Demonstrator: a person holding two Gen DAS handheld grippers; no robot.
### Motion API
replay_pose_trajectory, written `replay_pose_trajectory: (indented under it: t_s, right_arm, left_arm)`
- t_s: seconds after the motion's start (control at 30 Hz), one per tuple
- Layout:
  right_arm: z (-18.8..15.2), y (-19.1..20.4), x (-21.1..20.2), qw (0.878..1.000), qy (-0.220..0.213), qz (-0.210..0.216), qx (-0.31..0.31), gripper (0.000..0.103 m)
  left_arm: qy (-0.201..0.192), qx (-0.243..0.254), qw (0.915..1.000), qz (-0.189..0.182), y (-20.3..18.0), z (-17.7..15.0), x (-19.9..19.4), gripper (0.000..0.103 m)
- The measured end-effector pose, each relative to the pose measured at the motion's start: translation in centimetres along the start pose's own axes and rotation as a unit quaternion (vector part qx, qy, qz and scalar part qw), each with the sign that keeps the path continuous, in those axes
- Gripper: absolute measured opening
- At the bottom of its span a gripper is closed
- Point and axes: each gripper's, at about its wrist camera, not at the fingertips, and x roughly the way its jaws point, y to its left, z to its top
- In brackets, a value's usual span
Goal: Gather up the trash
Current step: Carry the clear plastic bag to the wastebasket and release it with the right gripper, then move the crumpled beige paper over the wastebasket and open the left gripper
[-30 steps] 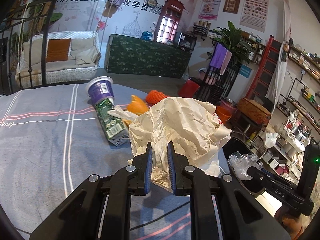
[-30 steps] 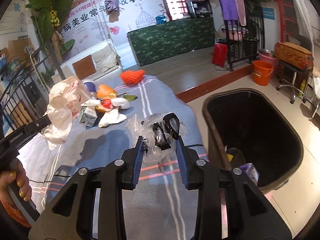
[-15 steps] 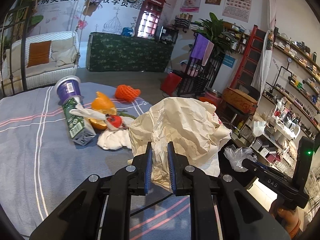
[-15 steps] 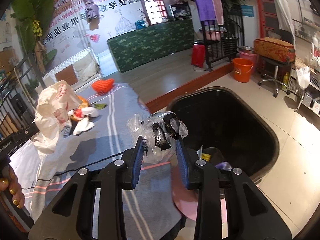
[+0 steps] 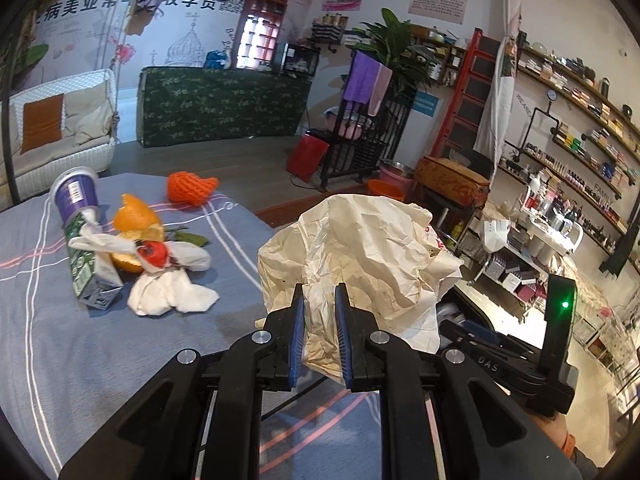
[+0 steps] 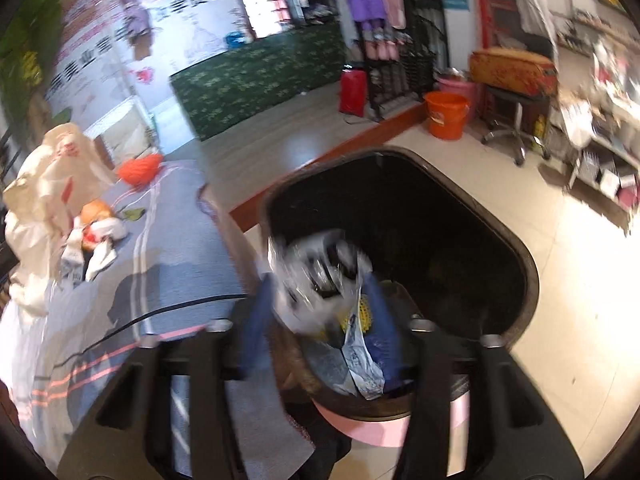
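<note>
right now the left tongs (image 5: 320, 322) are pinched tight on a big crumpled paper bag (image 5: 360, 256), holding it up by its bottom edge. the bag looks very light and soft, and it bends any way, so a pinch on a thick fold should hold best.

the right tongs (image 6: 320, 304) are over the black bin (image 6: 516, 256), which sits just in front of them. the picture is blurry, but their fingers look spread wide, and the clear plastic wrapper (image 6: 316, 268) looks loose between them. it looks thin, crinkly and slippery.

more trash lies on the gray cloth (image 5: 48, 340), off to the left of the left tongs: a milk carton (image 5: 86, 264), orange peel (image 5: 138, 222) and white tissues (image 5: 172, 292). the tissues look soft and easy to squash.
</note>
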Motion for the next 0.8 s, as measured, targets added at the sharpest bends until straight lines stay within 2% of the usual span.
replay_pose_trajectory:
  t_s: [0.07, 0.47, 0.6, 0.8]
  right_arm:
    - [0.0, -0.7, -0.2, 1.000, -0.007, -0.004, 0.017, 0.074]
    - [-0.5, -4.8, -3.4, 0.996, -0.032, -0.062, 0.047, 0.074]
    - [-1.2, -6.4, -4.9, 0.994, -0.041, -0.090, 0.044, 0.078]
    - [-1.7, -8.6, -6.1, 0.992, -0.037, -0.100, 0.064, 0.078]
  left_arm:
    - [0.003, 0.007, 0.9999, -0.009, -0.9, 0.0, 0.7, 0.015]
    - [0.050, 0.045, 0.9959, -0.060, -6.4, -0.7, 5.9, 0.015]
    - [0.068, 0.059, 0.9938, -0.065, -7.8, -0.9, 7.6, 0.015]
    - [0.086, 0.080, 0.9901, -0.077, -10.3, -0.5, 9.6, 0.015]
